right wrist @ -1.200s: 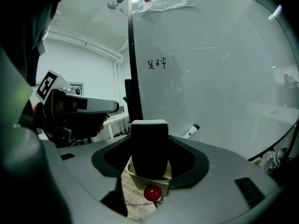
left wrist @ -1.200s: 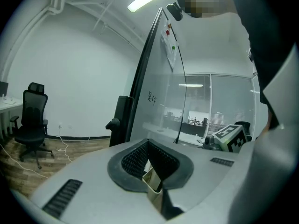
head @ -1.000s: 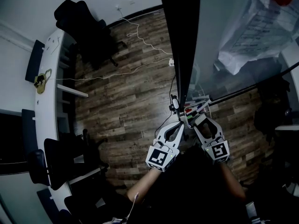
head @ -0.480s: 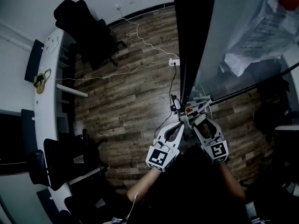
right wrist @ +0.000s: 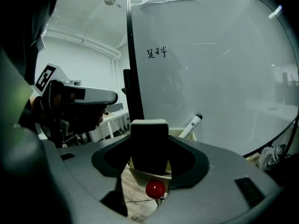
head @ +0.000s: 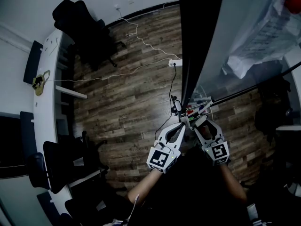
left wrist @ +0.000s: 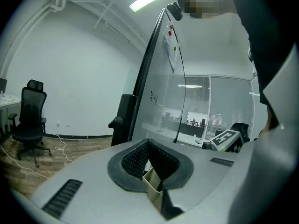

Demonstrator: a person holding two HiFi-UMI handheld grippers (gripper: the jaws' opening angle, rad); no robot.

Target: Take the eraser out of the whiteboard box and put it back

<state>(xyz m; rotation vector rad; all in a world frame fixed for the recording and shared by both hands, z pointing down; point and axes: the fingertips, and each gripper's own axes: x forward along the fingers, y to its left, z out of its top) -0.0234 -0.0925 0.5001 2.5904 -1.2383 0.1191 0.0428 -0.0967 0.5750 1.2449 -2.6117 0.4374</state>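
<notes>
Gripping the eraser [right wrist: 149, 139] upright in the right gripper [right wrist: 148, 160] jaws, whiteboard box [right wrist: 142, 178] dead at 6 o'clock below; pinching its wall with the left gripper [left wrist: 149, 160] jaws.

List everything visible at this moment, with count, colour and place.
eraser: one, dark with pale top, above the box
whiteboard box: one, cream, at the whiteboard's foot
marker: one, white with black cap, against the whiteboard
round knob: one, red, below the eraser
whiteboard: one, white, upright
office chairs: at least two, black, left side
cable: one, white, on the floor
left gripper: grey, clamped on the box wall
right gripper: grey, clamped on the eraser
</notes>
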